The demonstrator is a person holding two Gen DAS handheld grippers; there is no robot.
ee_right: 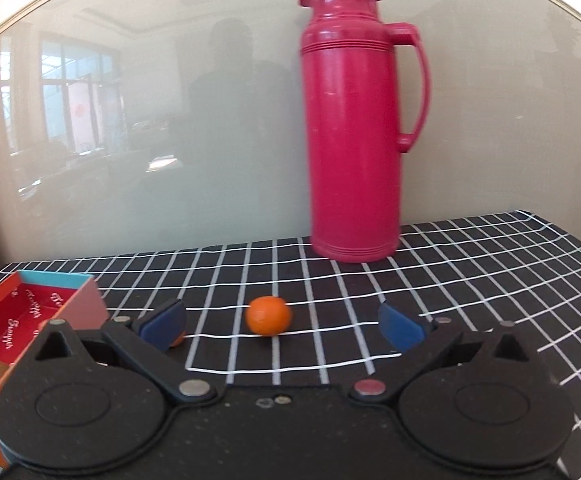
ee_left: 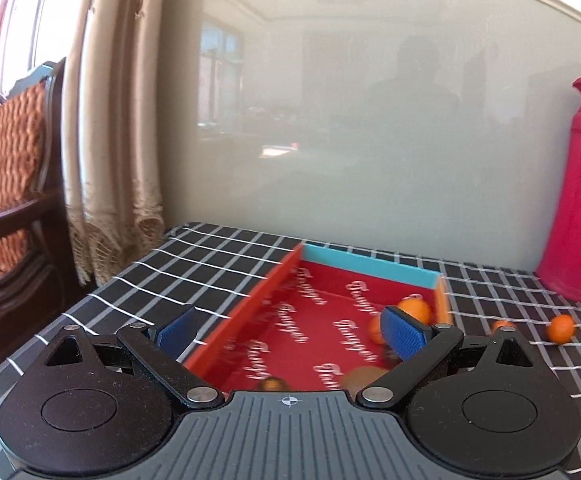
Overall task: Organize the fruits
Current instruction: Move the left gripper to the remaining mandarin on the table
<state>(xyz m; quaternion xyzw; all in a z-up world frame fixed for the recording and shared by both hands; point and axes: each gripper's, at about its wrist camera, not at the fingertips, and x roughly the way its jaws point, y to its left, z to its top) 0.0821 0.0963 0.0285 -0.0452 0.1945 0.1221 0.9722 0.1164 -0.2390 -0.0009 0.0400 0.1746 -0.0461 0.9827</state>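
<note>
A shallow red box (ee_left: 290, 320) with a blue far wall sits on the checked cloth. Two small oranges (ee_left: 414, 308) lie at its far right corner, one half hidden behind my right finger pad (ee_left: 404, 330). A brown fruit (ee_left: 360, 378) lies at the near end. My left gripper (ee_left: 290, 328) hangs open over the box with nothing between its fingers. Two more oranges (ee_left: 561, 329) lie on the cloth right of the box. My right gripper (ee_right: 281, 326) is wide open; one orange (ee_right: 268, 315) lies on the cloth just ahead, in line with the gap, untouched. Another orange (ee_right: 177, 340) peeks from behind a pad.
A tall red thermos jug (ee_right: 350, 120) stands at the back against a glossy wall panel. The box (ee_right: 30, 308) is left of my right gripper. The table's left edge (ee_left: 90, 300) drops off beside a curtain and a wooden chair (ee_left: 10, 200).
</note>
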